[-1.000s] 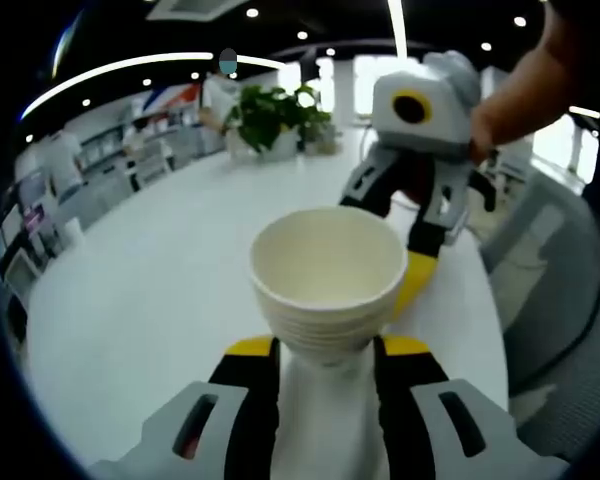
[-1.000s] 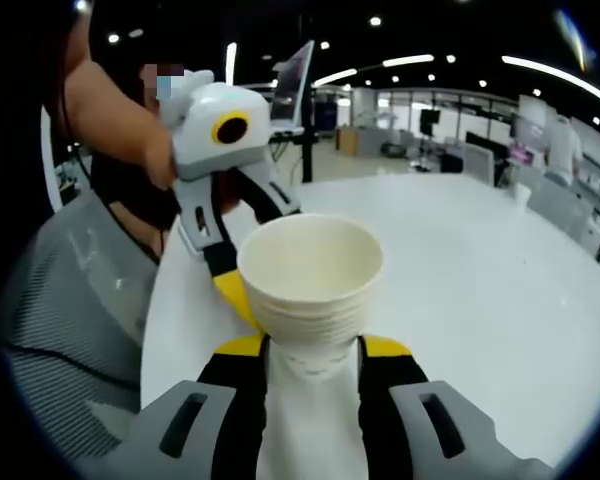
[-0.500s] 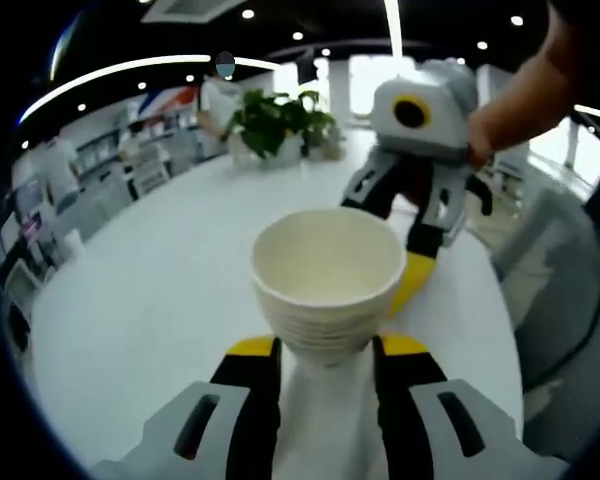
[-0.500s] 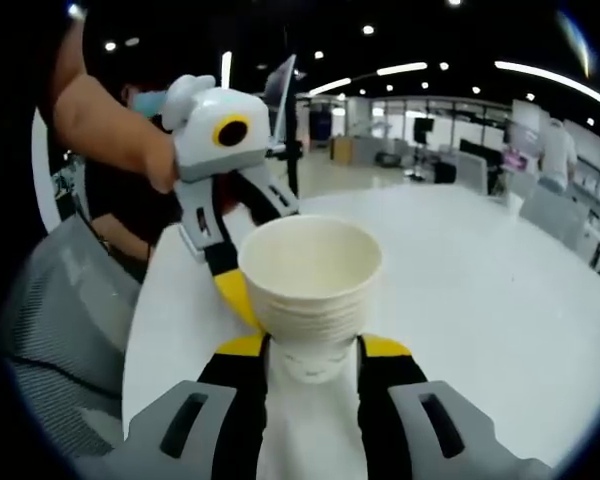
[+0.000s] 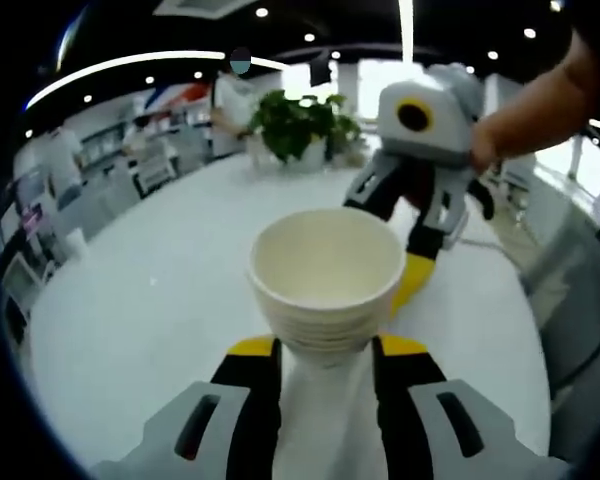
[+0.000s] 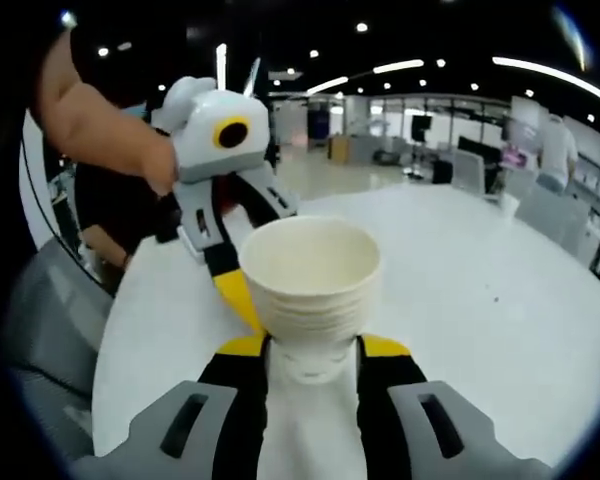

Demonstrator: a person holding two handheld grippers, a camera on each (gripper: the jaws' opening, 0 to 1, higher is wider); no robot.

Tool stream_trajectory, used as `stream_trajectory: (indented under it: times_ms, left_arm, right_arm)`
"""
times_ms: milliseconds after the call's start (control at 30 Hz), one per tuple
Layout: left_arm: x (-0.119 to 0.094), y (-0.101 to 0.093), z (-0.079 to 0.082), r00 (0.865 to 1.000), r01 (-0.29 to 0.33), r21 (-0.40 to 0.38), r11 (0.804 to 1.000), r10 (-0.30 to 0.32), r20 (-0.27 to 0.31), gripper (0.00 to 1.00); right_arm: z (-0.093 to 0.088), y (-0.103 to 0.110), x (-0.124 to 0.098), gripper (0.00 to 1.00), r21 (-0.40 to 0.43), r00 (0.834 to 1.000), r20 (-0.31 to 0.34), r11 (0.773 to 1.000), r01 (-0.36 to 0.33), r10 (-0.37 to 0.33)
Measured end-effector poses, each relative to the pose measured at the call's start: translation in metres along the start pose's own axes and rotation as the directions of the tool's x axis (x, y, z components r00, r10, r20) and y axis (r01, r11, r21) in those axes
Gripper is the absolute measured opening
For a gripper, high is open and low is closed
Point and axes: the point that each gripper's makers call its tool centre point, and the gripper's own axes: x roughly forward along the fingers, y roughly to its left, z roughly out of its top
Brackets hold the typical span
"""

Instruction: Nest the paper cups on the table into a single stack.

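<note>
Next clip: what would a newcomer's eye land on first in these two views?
The stack of nested cream paper cups, mouth open, sits dead centre, pinched near its base by both grippers from opposite sides. In the left gripper view the right gripper reaches in from behind the stack, held by a hand. Below lies the round white table.

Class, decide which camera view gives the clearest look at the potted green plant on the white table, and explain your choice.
The left gripper view: the potted plant stands at the table's far edge, beyond the cup stack, its leaves sharp. The right gripper view faces elsewhere: cup stack, table and an office background, where I cannot make out the plant.
</note>
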Motion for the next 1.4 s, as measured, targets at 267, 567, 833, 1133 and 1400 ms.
stream_trajectory:
  times_ms: [267,567,833,1133,1400]
  left_arm:
    - [0.012,0.028,0.008,1.0,0.002,0.014,1.0,-0.002,-0.017,0.34]
    - [0.023,0.055,0.007,0.999,-0.005,0.007,1.0,0.005,-0.046,0.34]
    - [0.029,0.069,0.005,0.998,-0.021,0.006,1.0,0.022,-0.057,0.34]
    - [0.042,0.069,-0.003,0.997,-0.025,0.02,0.999,0.026,-0.069,0.34]
    - [0.04,0.075,-0.004,0.995,-0.077,-0.014,0.997,0.076,-0.06,0.54]
  right_arm:
    - [0.003,-0.032,0.007,0.31,0.005,1.0,0.003,1.0,0.002,-0.002]
    - [0.005,-0.058,0.019,0.31,-0.01,1.0,-0.001,1.0,0.005,-0.005]
    - [0.004,-0.07,0.029,0.31,0.001,1.0,-0.009,1.0,-0.006,0.006]
    - [-0.012,-0.074,0.035,0.33,0.046,1.0,-0.008,0.999,0.023,-0.022]
    - [-0.016,-0.075,0.031,0.42,0.047,0.999,-0.044,0.998,0.032,-0.03]
